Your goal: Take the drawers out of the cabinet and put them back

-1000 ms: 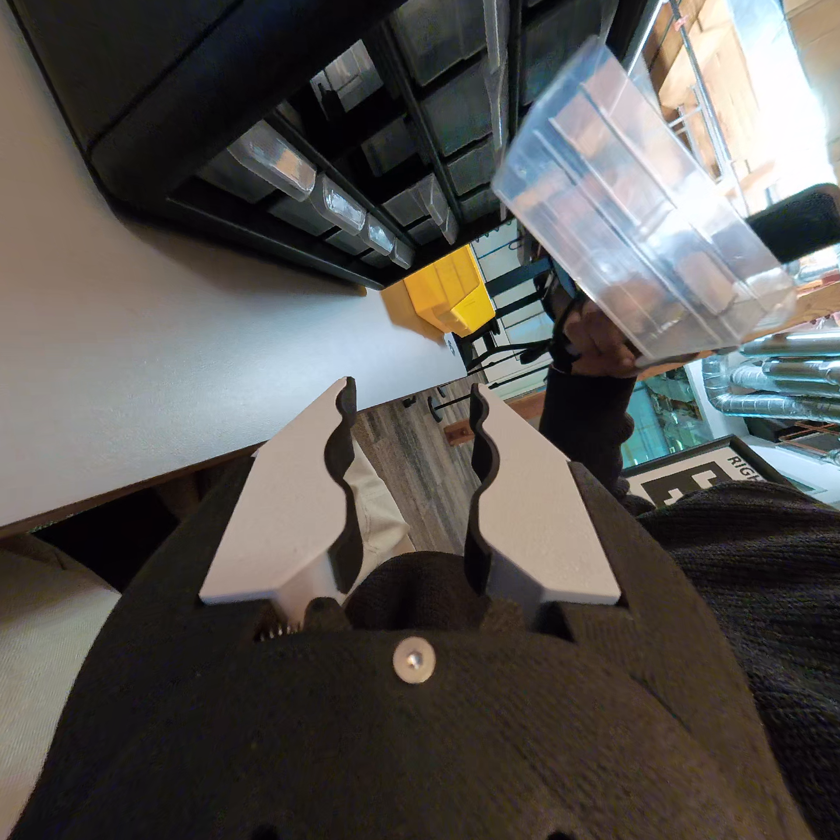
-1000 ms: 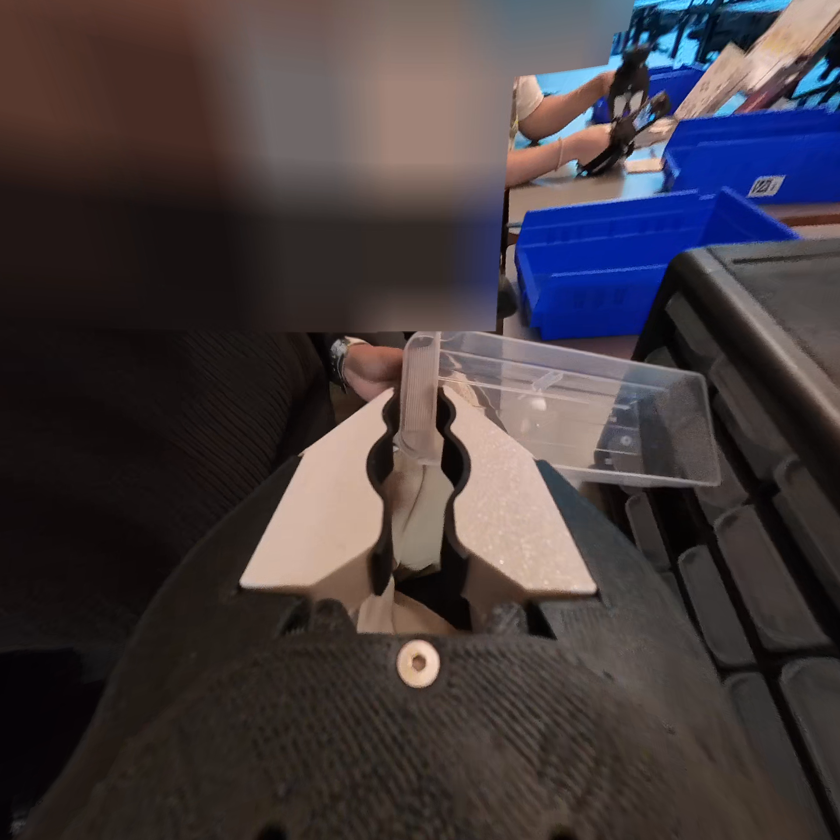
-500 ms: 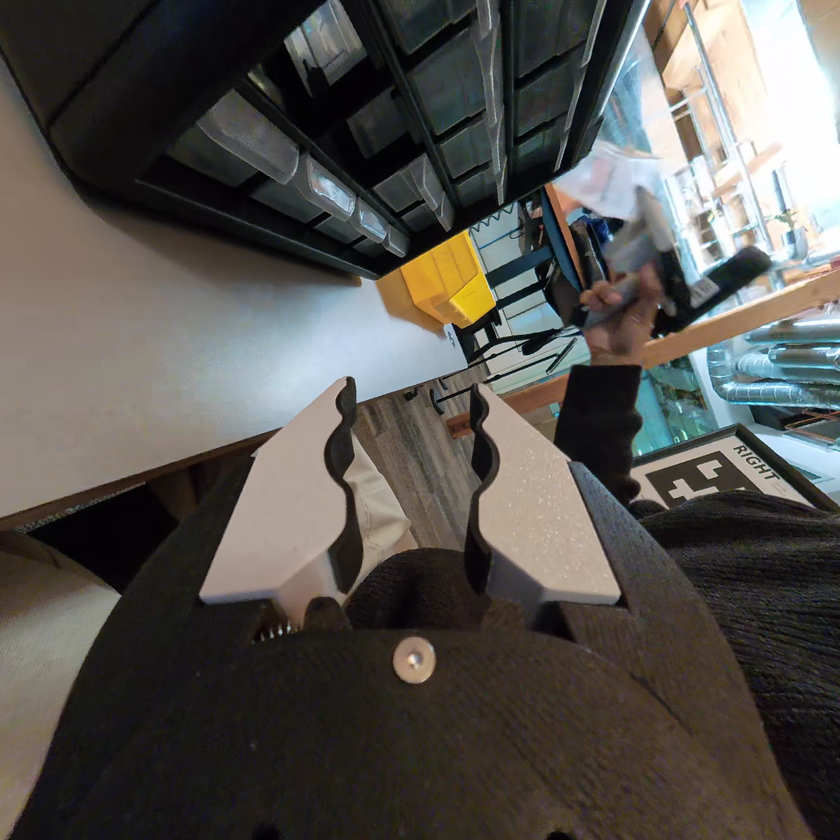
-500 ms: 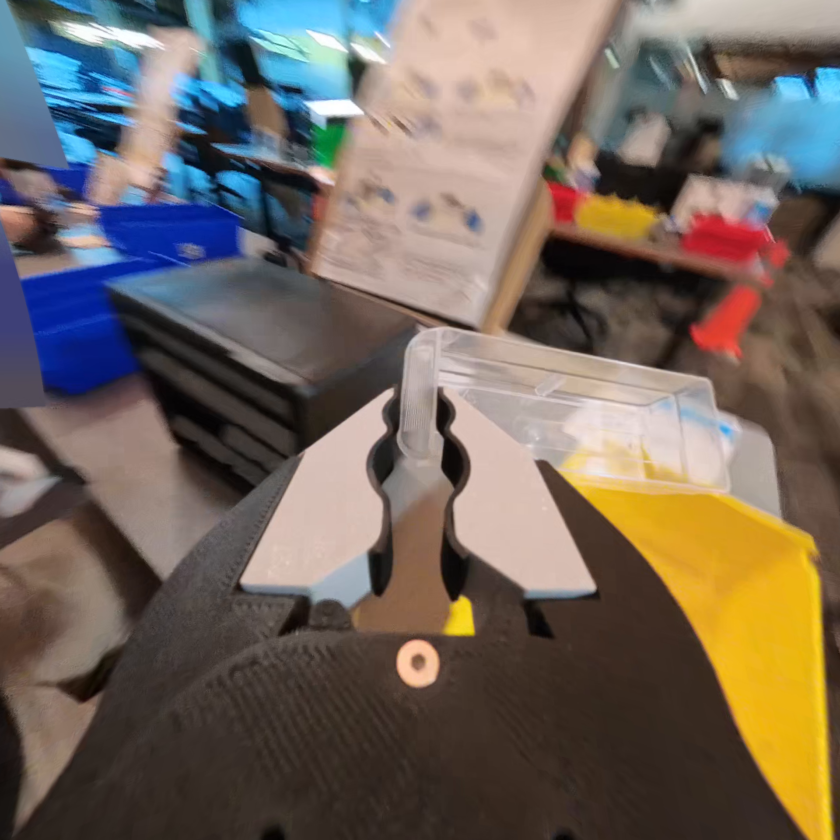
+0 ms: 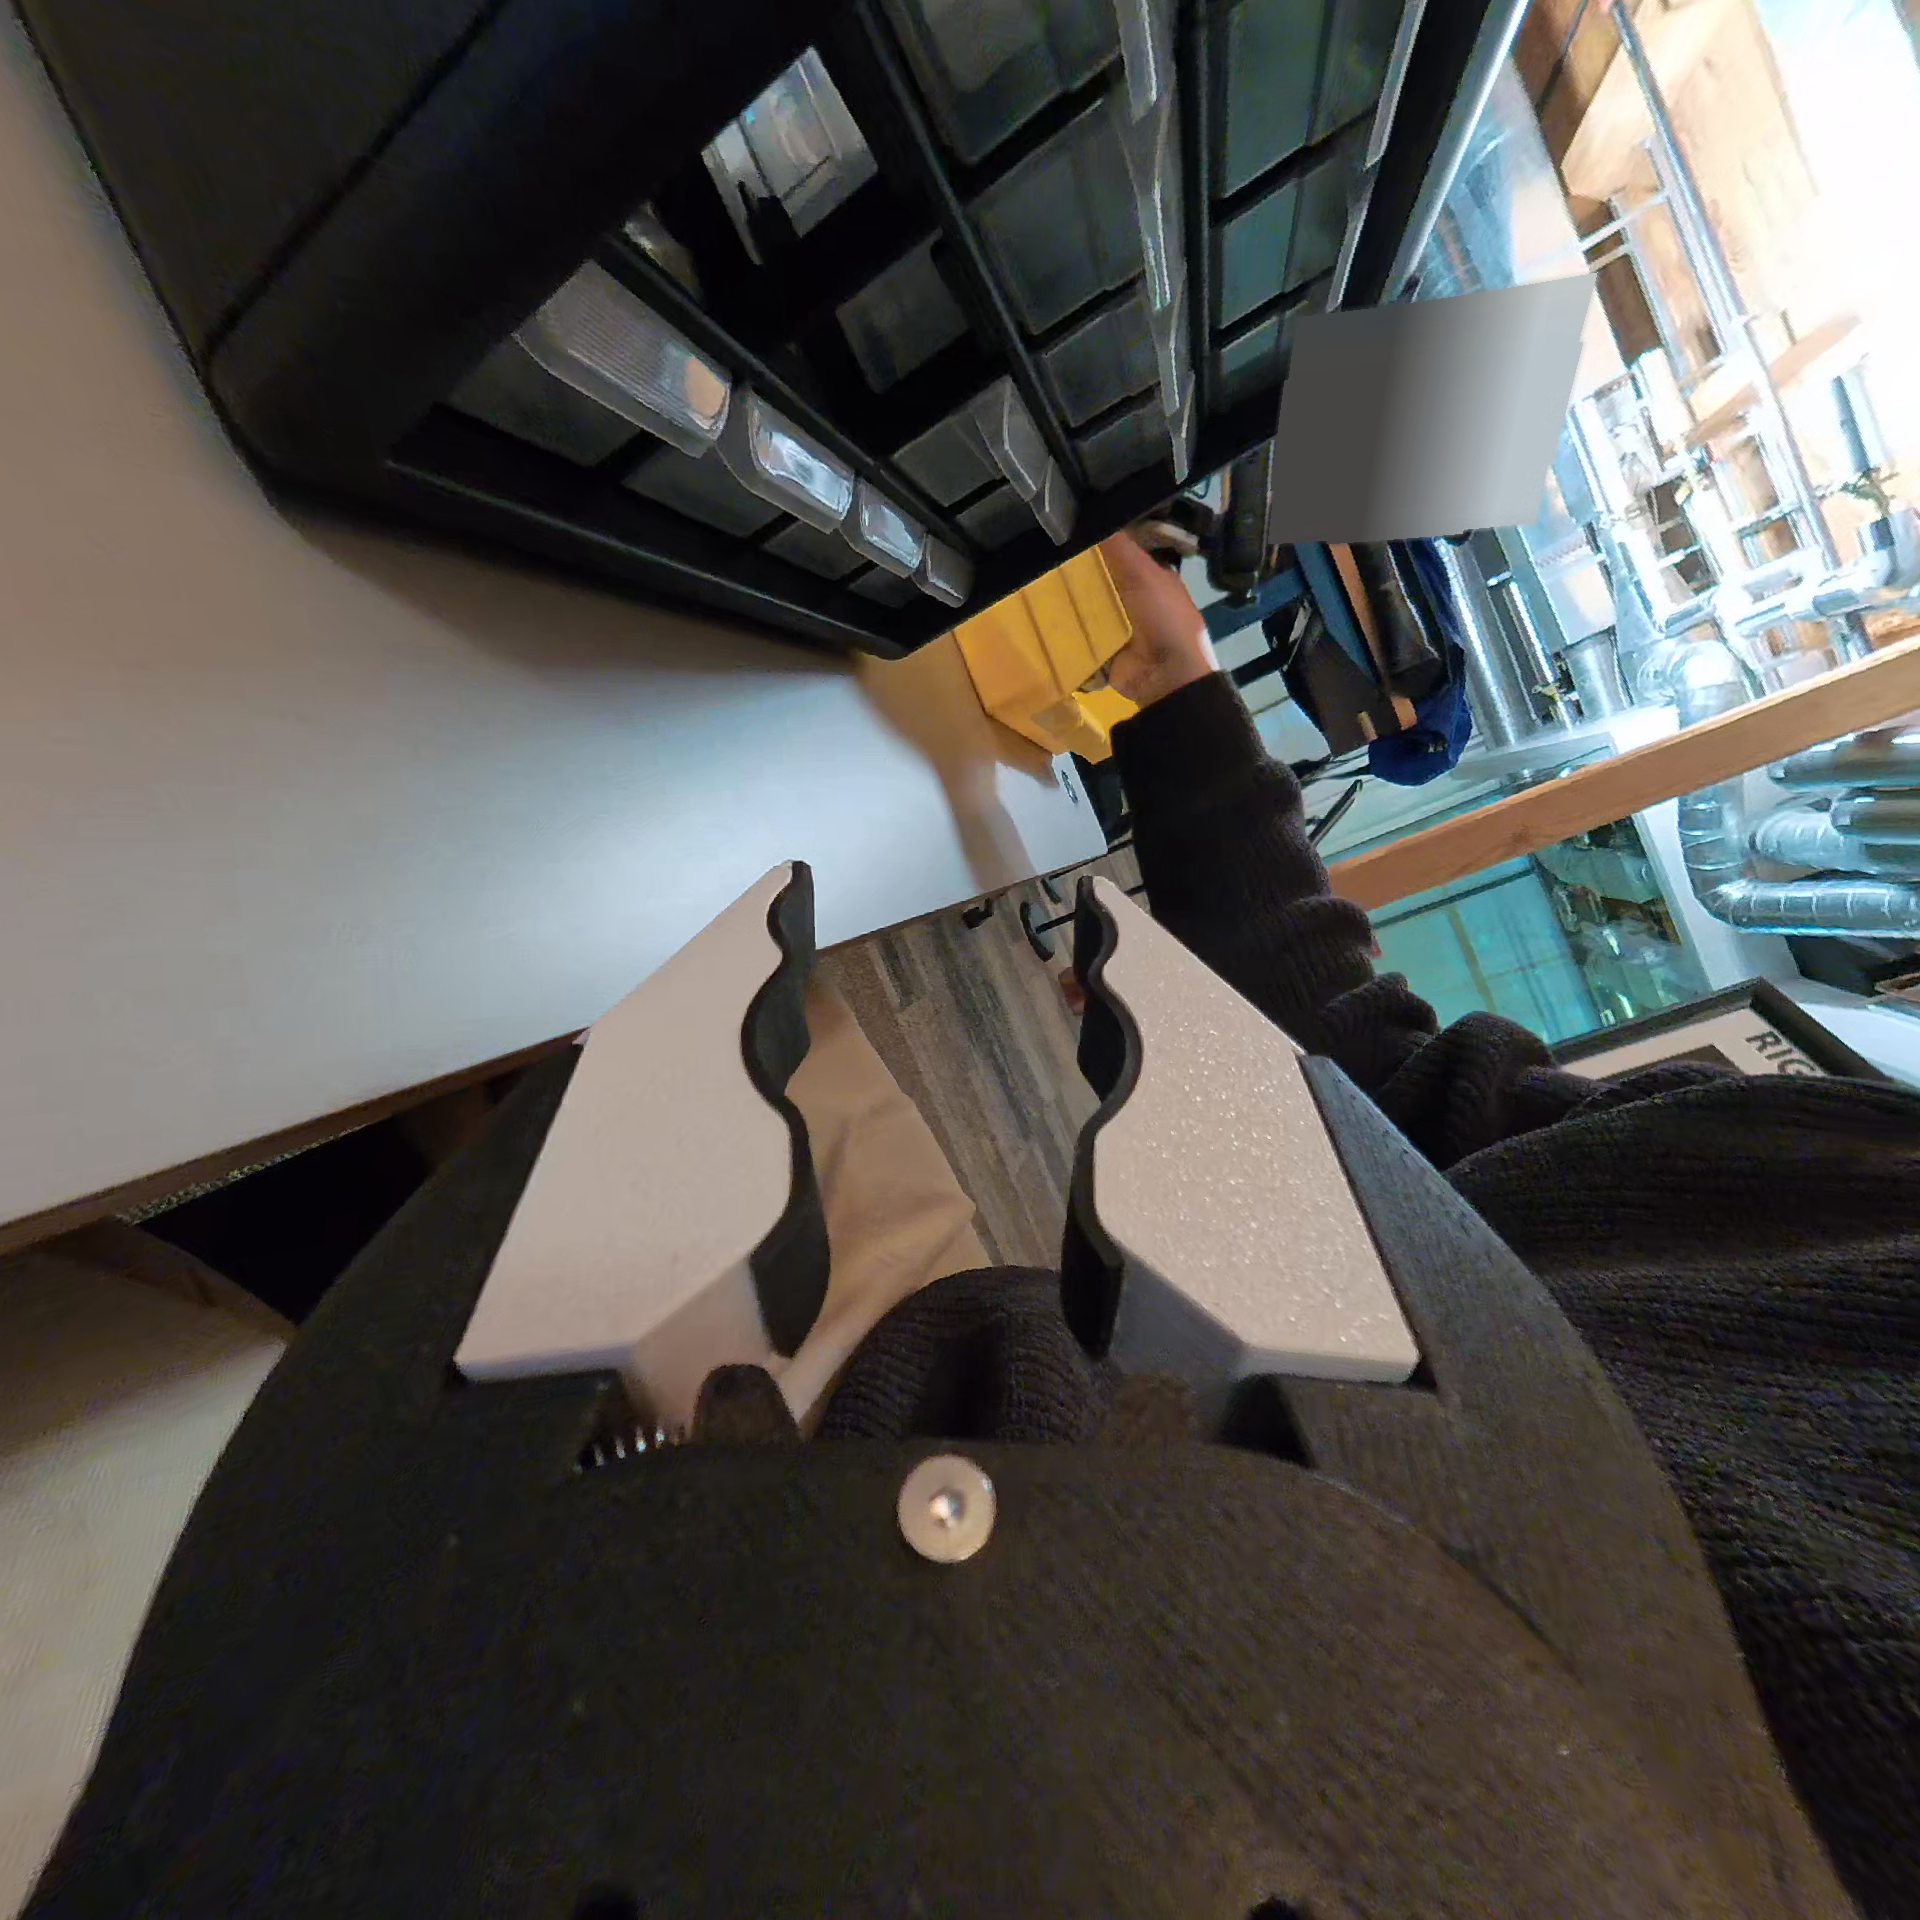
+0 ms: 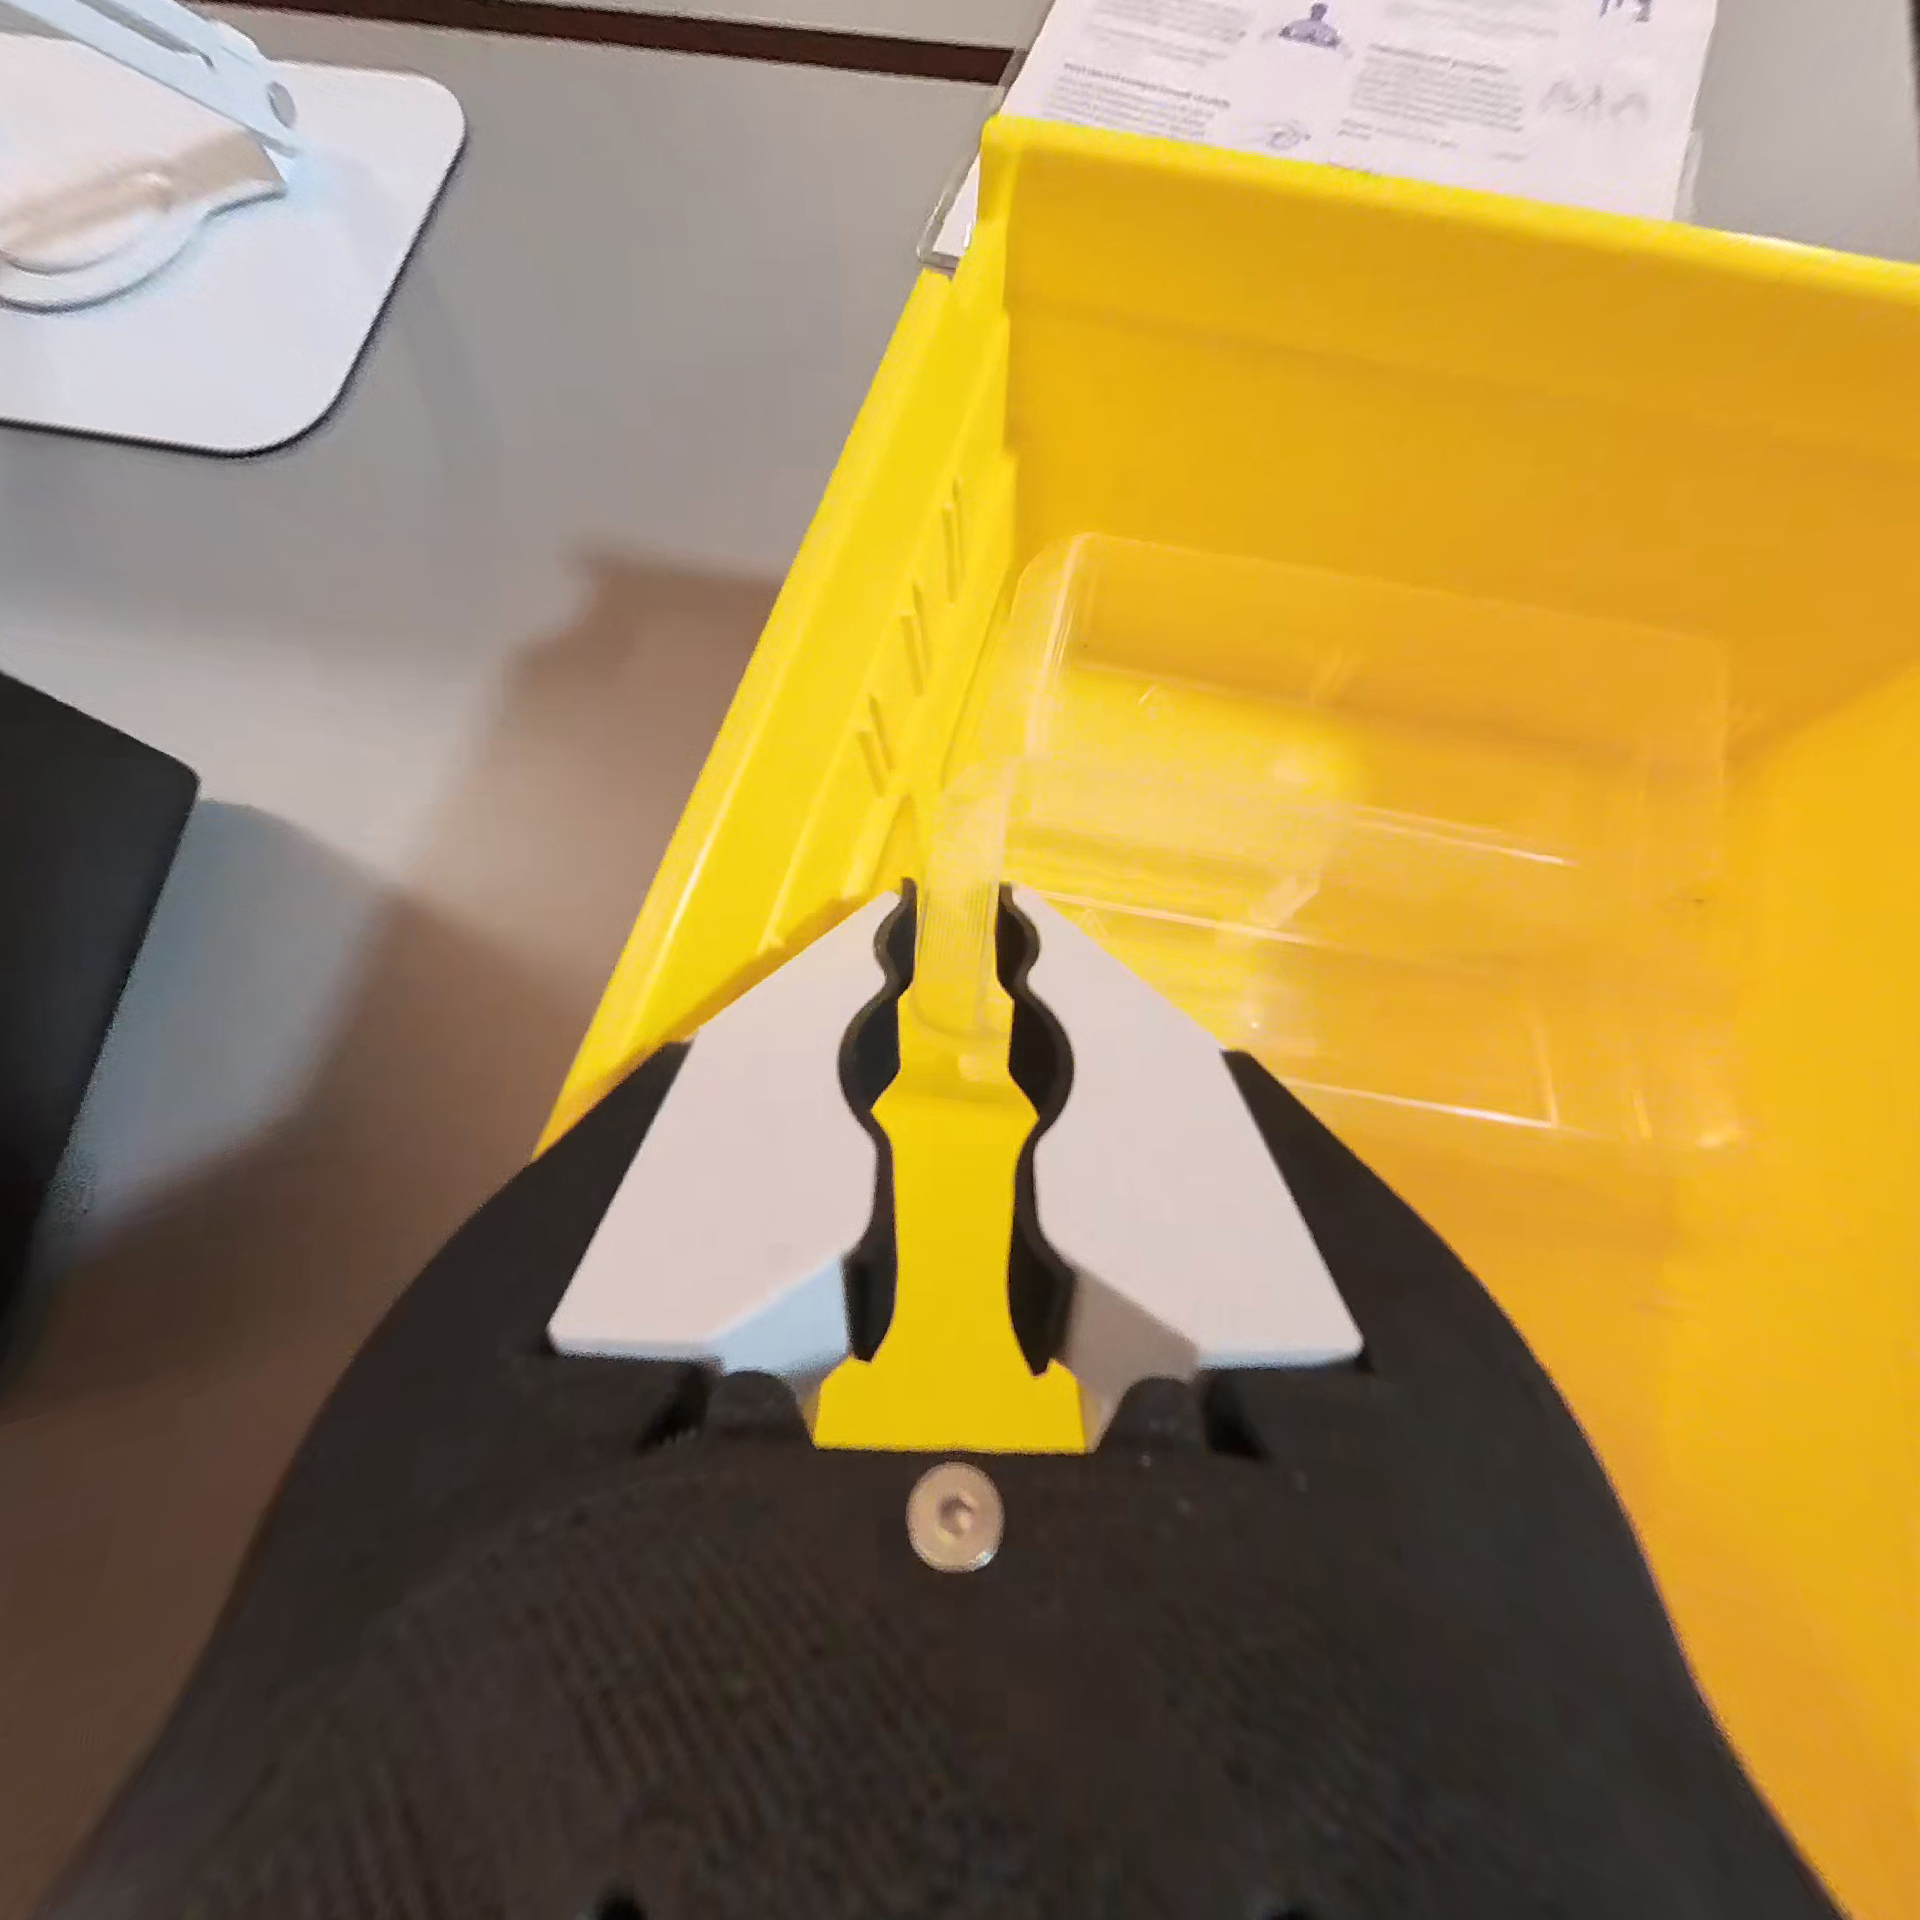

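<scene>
My right gripper is shut on the front tab of a clear plastic drawer and holds it inside a yellow bin, low over the bin's floor. The black drawer cabinet stands on the white table in the left wrist view, with several clear drawers in its slots. My left gripper is open and empty, held off the table's front edge, tilted sideways. A hand and dark sleeve reach to the yellow bin beyond the cabinet.
A white monitor base lies on the grey table at the far left of the bin. A printed sheet stands behind the bin. A black cabinet corner shows at the left edge.
My right gripper has swung the clear drawer away from the cabinet, over to the yellow bin and down into it. The left gripper has stayed open and nearly still.
</scene>
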A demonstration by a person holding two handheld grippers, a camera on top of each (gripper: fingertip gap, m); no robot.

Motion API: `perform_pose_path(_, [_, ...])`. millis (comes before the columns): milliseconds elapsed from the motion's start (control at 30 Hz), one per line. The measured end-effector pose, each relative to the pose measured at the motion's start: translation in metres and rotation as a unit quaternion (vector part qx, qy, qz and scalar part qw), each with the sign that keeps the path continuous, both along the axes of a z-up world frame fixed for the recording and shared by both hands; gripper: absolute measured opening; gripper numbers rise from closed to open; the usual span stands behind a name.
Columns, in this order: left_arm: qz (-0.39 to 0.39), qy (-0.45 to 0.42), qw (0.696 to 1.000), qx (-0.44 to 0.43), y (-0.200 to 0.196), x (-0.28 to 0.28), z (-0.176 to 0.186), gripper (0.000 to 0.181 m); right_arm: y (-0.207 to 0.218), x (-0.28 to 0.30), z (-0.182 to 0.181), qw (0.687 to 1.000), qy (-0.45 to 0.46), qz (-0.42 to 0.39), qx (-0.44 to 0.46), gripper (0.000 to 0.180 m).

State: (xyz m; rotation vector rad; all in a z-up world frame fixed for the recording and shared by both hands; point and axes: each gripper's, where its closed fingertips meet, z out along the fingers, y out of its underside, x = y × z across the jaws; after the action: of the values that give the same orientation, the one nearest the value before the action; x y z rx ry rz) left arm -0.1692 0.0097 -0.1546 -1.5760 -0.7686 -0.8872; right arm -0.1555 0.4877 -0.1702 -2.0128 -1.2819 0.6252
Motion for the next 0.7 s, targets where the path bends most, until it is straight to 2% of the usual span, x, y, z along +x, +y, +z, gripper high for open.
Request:
perform_pose_path(167, [-0.004, -0.006, 1.0, -0.001, 0.001, 0.001, -0.001, 0.048, 0.008, -0.008, -0.014, 1.0, -0.024, 0.006, -0.004, 0.014])
perform_pose_path(367, [-0.003, -0.007, 1.0, -0.005, 0.002, 0.001, -0.003, 0.048, 0.008, 0.0, -0.008, 1.0, -0.009, -0.004, -0.017, 0.038])
perform_pose_path(567, [-0.006, 0.008, 1.0, -0.01, 0.003, 0.003, -0.005, 0.048, 0.013, 0.037, 0.06, 0.995, 0.076, -0.044, 0.043, 0.039])
perform_pose_path(700, [-0.013, 0.036, 0.999, -0.017, 0.006, 0.007, -0.005, 0.048, -0.022, 0.059, 0.117, 0.985, 0.156, -0.024, 0.073, 0.038])
